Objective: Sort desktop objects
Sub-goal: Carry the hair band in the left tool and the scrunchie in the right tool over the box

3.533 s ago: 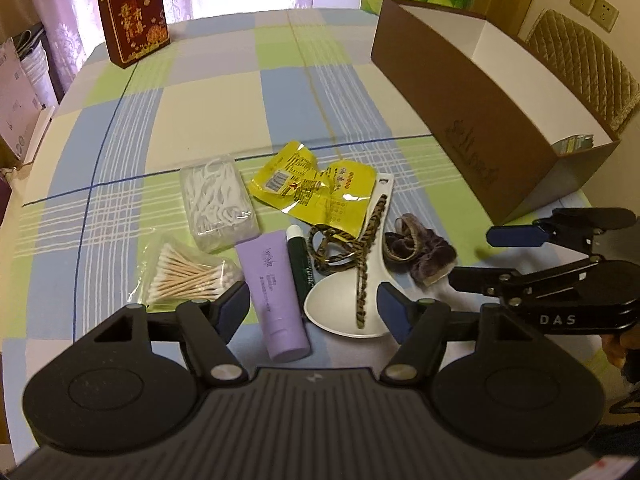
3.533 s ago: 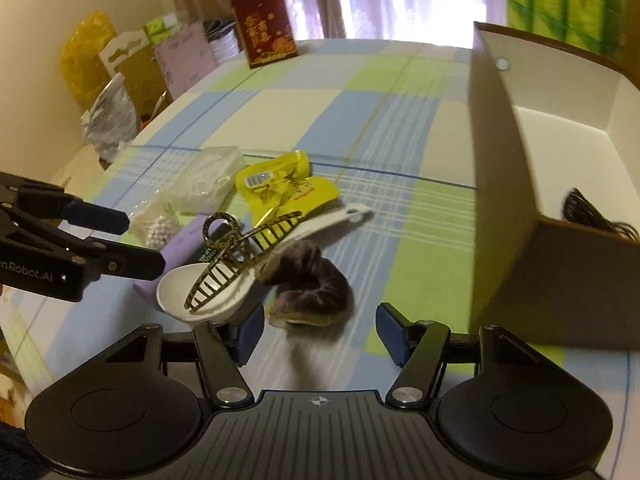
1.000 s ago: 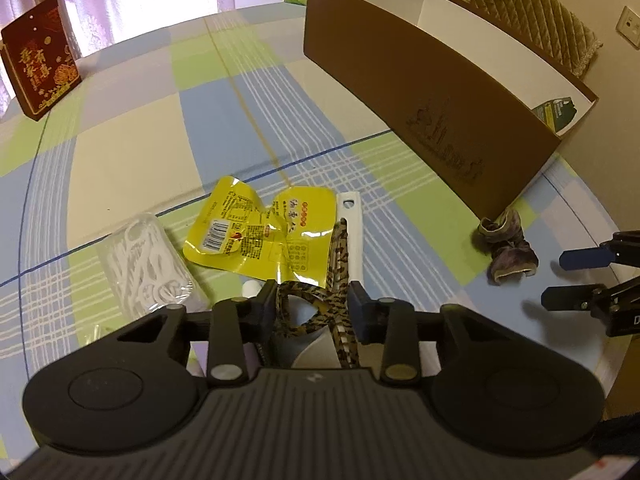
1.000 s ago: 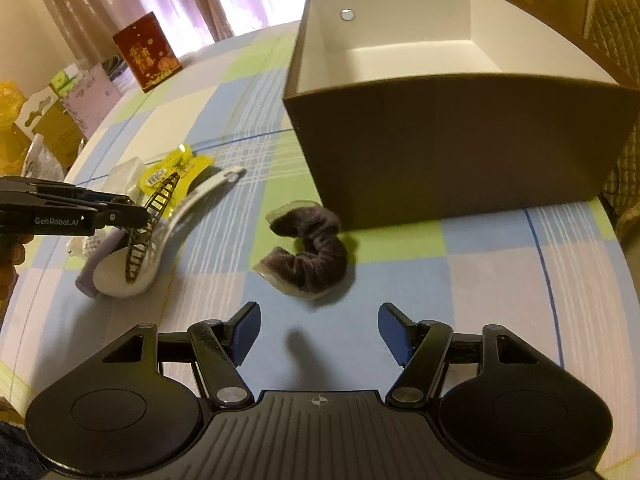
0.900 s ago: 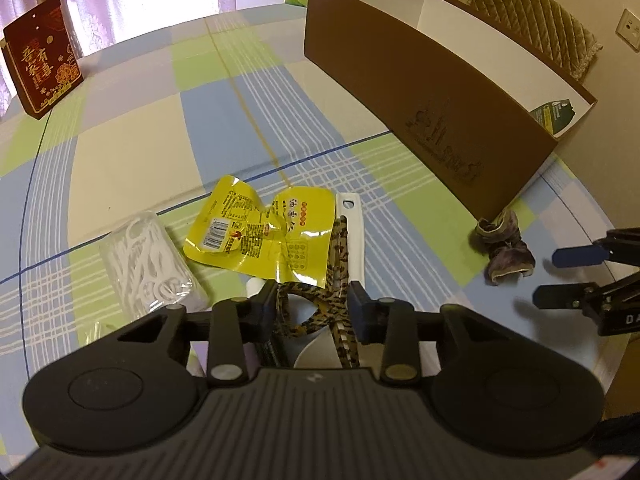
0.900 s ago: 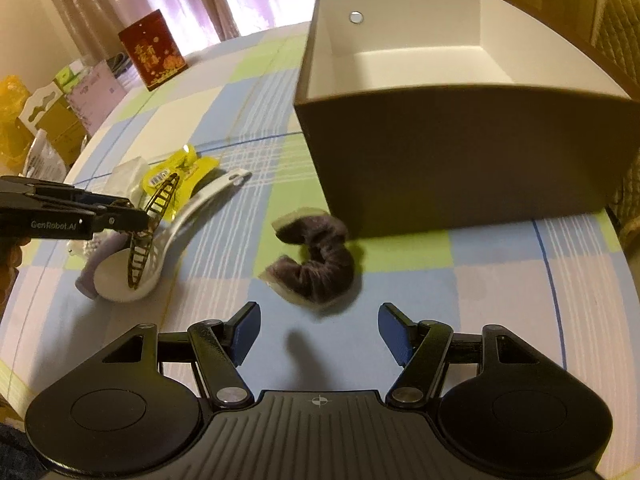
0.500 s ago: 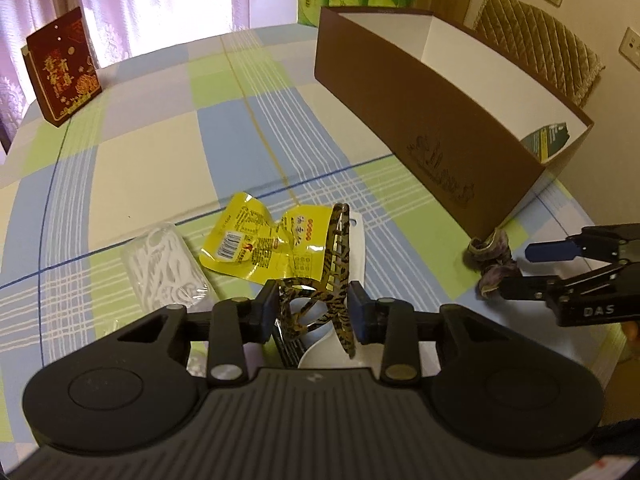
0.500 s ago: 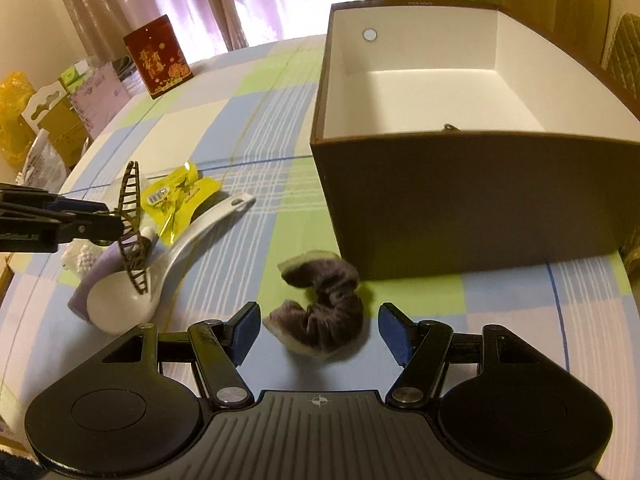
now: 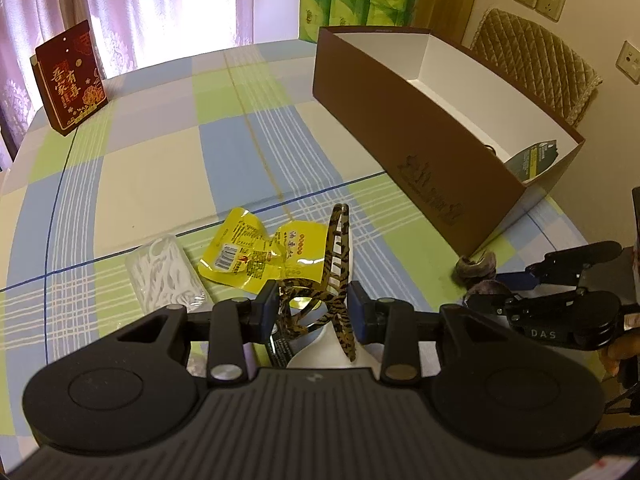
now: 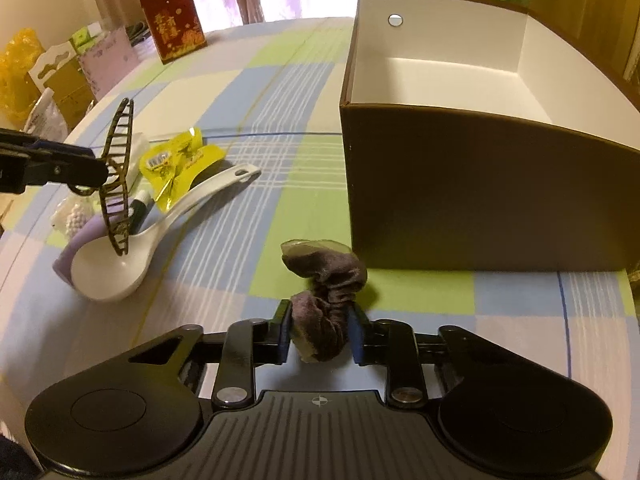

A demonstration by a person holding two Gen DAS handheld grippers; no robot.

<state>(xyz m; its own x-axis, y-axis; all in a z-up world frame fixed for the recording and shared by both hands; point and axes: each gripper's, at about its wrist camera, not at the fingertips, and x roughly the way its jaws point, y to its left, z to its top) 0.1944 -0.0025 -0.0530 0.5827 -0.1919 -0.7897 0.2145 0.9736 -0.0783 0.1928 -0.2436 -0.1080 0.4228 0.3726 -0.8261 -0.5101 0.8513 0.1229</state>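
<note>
My left gripper (image 9: 312, 308) is shut on a tortoiseshell hair claw clip (image 9: 338, 248) and holds it a little above the white spoon (image 10: 160, 220). In the right wrist view the clip (image 10: 116, 184) hangs from that gripper (image 10: 92, 170) at the left. My right gripper (image 10: 320, 332) is closing its jaws, and its pads press on a purple-brown velvet scrunchie (image 10: 328, 280) that rests on the checked tablecloth. The scrunchie lies just in front of the near corner of the open brown box (image 10: 480, 200), whose inside is white.
Yellow snack packets (image 9: 256, 256), a bag of white floss picks (image 9: 164, 276), a purple tube (image 10: 86, 236) and cotton swabs (image 10: 74, 214) lie around the spoon. A red gift box (image 9: 70, 76) stands far left. A padded chair (image 9: 532, 60) is behind the brown box.
My right gripper came forward over the scrunchie and closed its jaws onto it. My left gripper rose with the hair clip, lifting it off the spoon.
</note>
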